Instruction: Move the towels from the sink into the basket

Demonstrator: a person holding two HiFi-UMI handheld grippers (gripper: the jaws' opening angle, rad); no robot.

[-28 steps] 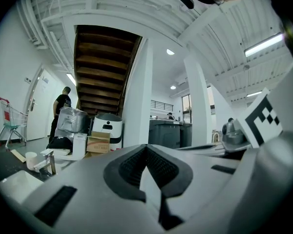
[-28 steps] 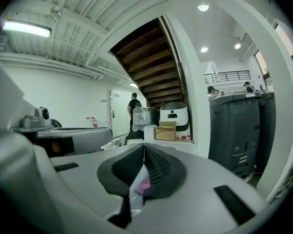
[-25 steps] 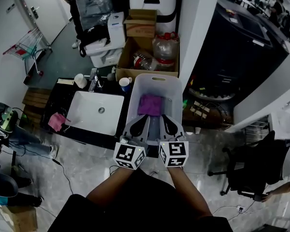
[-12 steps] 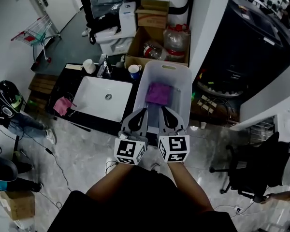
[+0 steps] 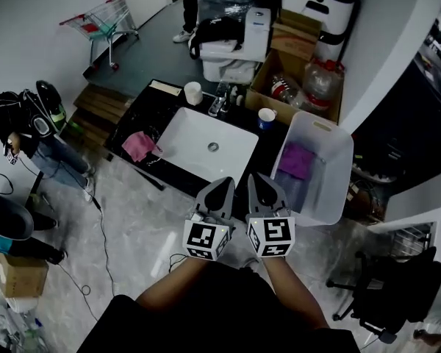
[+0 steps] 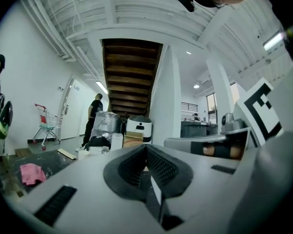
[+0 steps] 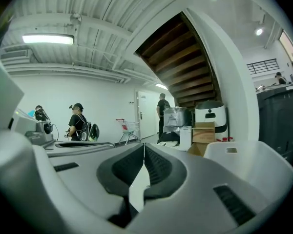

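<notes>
The white sink point(image 5: 195, 142) is set in a black counter and its basin holds no towel. A pink towel point(image 5: 137, 145) lies on the counter left of the basin, and it also shows in the left gripper view as the pink towel point(image 6: 31, 173). A purple towel point(image 5: 297, 159) lies inside the white basket point(image 5: 336, 175) to the sink's right. My left gripper point(image 5: 222, 185) and right gripper point(image 5: 256, 182) hover side by side at the counter's near edge, between sink and basket. Both are shut with nothing in them, as the left gripper point(image 6: 146, 147) and right gripper point(image 7: 144, 147) show up close.
A tap point(image 5: 219, 103), a white cup point(image 5: 193, 92) and a blue cup point(image 5: 265, 118) stand at the sink's far edge. Behind are a cardboard box of bottles point(image 5: 301, 87), a shopping cart point(image 5: 103, 24), a person point(image 5: 29, 131) at left and an office chair point(image 5: 389, 293).
Both grippers have swung left together, from over the basket's near end to the counter edge by the sink's right corner. Both stay shut and empty.
</notes>
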